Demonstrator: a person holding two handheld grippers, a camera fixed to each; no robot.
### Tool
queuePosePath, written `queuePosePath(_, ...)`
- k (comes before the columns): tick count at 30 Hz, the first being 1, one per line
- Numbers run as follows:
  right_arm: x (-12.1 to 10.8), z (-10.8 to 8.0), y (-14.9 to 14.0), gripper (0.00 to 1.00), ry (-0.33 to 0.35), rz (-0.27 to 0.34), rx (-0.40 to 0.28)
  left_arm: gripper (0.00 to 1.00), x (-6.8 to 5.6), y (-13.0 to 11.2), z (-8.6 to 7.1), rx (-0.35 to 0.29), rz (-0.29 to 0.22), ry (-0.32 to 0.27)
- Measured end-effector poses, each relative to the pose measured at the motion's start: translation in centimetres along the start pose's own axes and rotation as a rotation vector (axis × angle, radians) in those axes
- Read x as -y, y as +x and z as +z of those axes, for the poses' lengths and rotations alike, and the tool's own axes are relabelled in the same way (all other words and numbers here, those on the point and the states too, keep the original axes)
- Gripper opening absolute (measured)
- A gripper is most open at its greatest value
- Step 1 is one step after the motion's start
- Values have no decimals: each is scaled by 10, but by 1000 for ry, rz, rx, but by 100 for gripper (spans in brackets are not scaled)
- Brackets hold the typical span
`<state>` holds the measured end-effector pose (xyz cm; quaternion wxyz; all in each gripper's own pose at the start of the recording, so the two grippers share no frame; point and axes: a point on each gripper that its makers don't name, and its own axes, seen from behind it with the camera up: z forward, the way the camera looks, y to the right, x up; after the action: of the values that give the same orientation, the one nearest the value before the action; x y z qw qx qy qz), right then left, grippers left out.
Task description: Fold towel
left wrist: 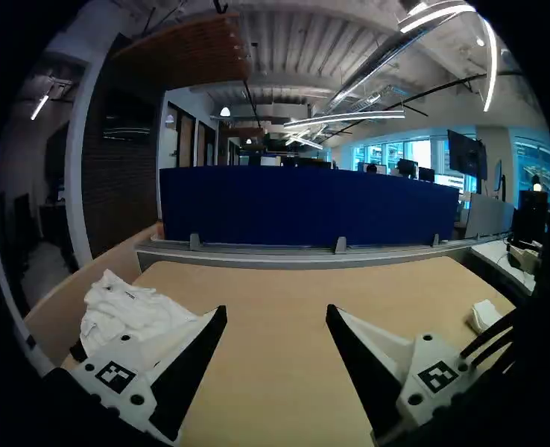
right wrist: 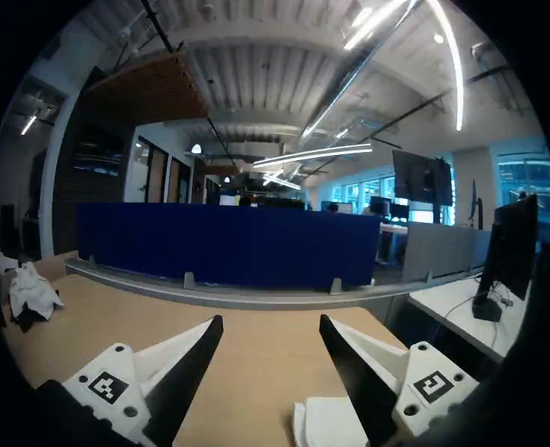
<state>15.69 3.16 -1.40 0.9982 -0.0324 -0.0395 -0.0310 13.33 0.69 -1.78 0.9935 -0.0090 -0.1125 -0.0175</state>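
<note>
Towel (left wrist: 122, 313) lies crumpled at the table's (left wrist: 312, 279) left edge, a folded white cloth (right wrist: 327, 421) near its right edge. Left gripper (left wrist: 276, 306) and right gripper (right wrist: 270, 316), 2 claws released, grasp nothing.

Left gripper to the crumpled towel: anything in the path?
Nothing visible. The crumpled towel lies on the table ahead and to the left of the open left gripper, with only tabletop between. The folded white cloth sits far right, off the path.
</note>
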Motion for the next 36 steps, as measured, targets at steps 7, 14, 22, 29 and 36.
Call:
queuePosePath(7, 24, 3, 1, 100, 11, -3, 1, 99, 2, 15, 4, -49, 8, -3)
queuePosePath(14, 33, 0, 4, 100, 12, 5, 3, 99, 7, 18, 4, -87, 18, -3)
queuePosePath(22, 32, -8, -5, 100, -4, 10, 9, 99, 17, -5, 9, -96, 52, 23)
queuePosePath(29, 27, -20, -15, 100, -28, 22, 9, 99, 20, -35, 13, -116, 78, 57)
queuePosePath(36, 27, -29, -18, 100, -37, 28, -1, 99, 23, -58, 22, -149, 20, 46)
